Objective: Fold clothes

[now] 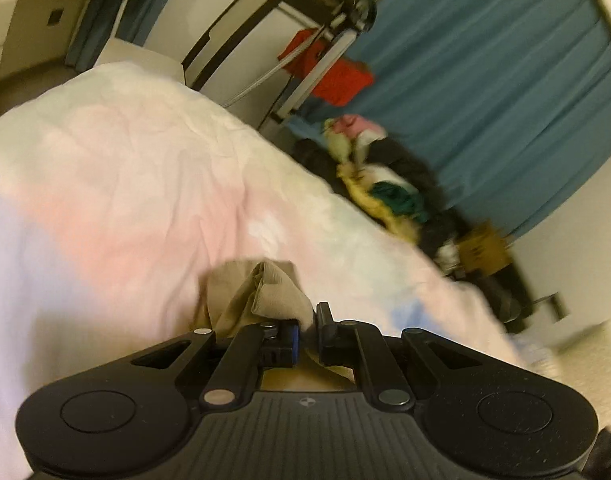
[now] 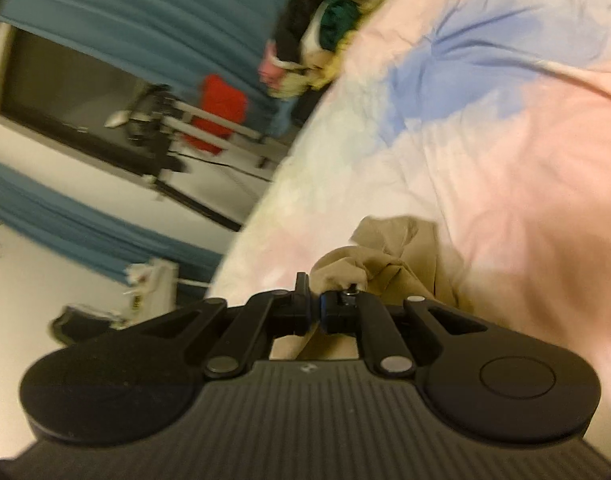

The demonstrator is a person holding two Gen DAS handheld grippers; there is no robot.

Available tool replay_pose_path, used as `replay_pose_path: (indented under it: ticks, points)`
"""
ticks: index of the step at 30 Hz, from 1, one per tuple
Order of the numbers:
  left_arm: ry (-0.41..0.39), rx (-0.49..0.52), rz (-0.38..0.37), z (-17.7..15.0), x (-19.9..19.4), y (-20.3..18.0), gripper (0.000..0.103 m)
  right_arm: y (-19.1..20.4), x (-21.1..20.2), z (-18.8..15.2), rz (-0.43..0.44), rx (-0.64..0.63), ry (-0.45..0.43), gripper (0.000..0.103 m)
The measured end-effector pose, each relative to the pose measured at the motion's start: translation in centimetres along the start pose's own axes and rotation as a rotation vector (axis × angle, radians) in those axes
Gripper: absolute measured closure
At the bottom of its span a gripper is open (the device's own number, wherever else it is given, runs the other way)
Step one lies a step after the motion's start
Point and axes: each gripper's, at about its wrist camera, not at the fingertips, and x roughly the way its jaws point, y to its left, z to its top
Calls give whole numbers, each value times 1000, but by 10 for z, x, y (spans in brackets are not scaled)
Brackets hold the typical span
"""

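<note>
Bedding fills most of both wrist views: a bed (image 1: pixel 117 168) under a rumpled cover washed in pale pink, white and blue, and we take it as our landmark. Beyond the bed hang long blue curtains (image 1: pixel 505 92). Against them stands a metal rack (image 1: pixel 325 52) with something red (image 1: pixel 345 78) draped on it. Right at the bed's far edge lies a heap of unsorted clothes (image 1: pixel 389 188), with dark, yellow, green and pink pieces tangled together. All of it is motion-blurred.

On the bed, close to us, sits the one garment we are handling: a beige garment (image 1: pixel 261 296), ribbed, bunched and creased, not spread flat. What kind of garment it is we cannot tell.

Our left gripper (image 1: pixel 307 330) has its jaws clenched on a gathered fold of this beige cloth, which also runs back between the jaws toward the camera. Our right gripper (image 2: pixel 314 310) is likewise pinched tight on the cloth, with the rest of it bunched just beyond the jaws.

We judge the task to be at an early stage. This piece is held at two points but shows no neat fold yet. It probably has to be spread out on the bed and then folded. No folded stack is visible anywhere on the bed. The heap at the far edge suggests many more pieces remain.
</note>
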Motion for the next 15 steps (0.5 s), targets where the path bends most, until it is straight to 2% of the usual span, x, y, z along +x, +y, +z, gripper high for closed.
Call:
replay_pose_path:
  ticks: [2,3,6,11,15]
  points:
    - [13,4,28,9,33,6,94,-6,28,8,-32,0,26,93]
    - [11,4,19,10,40,12,94,-11,42,11,-33,-6,43,93]
    - [5,5,-9,11,60,29,94,-33,62,20,23,21,95,93]
    - [14,48,-43,13,77,34,93,-52,73,27,57,66,154,93]
    - [-31,138,-52,14,74,23,91,-42,69,30,80,6,138,92]
